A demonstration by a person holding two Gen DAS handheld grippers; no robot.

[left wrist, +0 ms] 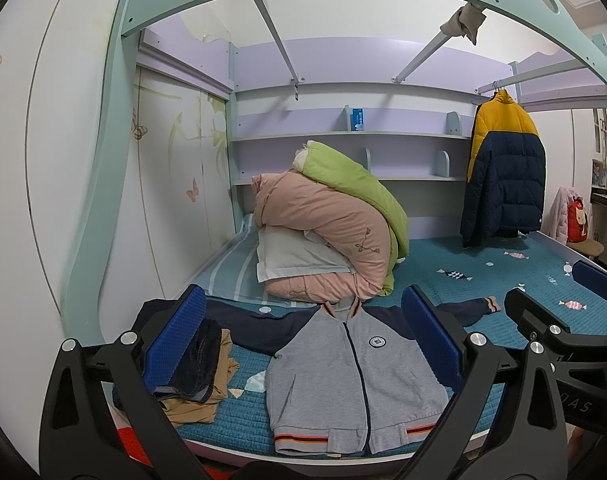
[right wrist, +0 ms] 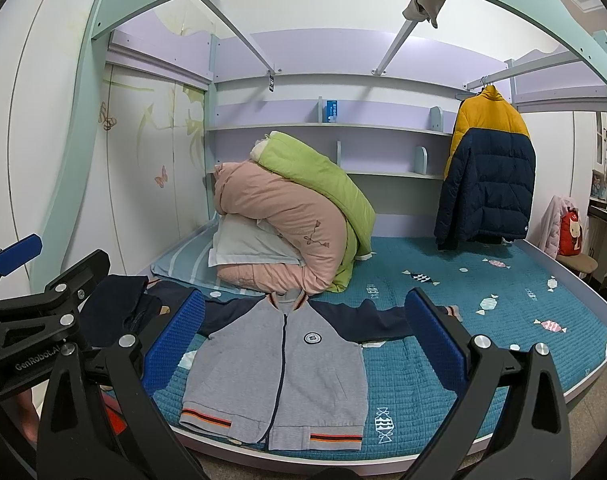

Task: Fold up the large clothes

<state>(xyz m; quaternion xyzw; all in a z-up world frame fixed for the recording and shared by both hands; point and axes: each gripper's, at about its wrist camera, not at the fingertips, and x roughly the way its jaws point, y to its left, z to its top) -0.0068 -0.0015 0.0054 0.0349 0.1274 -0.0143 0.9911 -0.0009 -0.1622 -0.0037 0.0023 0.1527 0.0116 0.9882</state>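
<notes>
The grey zip-up jacket (left wrist: 351, 376) is lying flat and face up near the front edge of the teal bed cover (right wrist: 503, 320), zipped, with its navy sleeves spread out to either side. The left gripper (left wrist: 303, 344) is hovering above it with its blue pads wide apart and gripping nothing, and the right gripper (right wrist: 303, 344) is hanging over it just as wide open and empty. A heap of dark and tan clothes (left wrist: 199, 376) is sitting just beside the jacket's sleeve, with the pink and green quilts (left wrist: 327, 232) piled up behind the collar.

Both grippers are black plastic frames with silver screws. Fingers (left wrist: 175, 344) carry blue textured pads. White "GenRobot.AI" lettering marks the left gripper (right wrist: 17, 258).
</notes>
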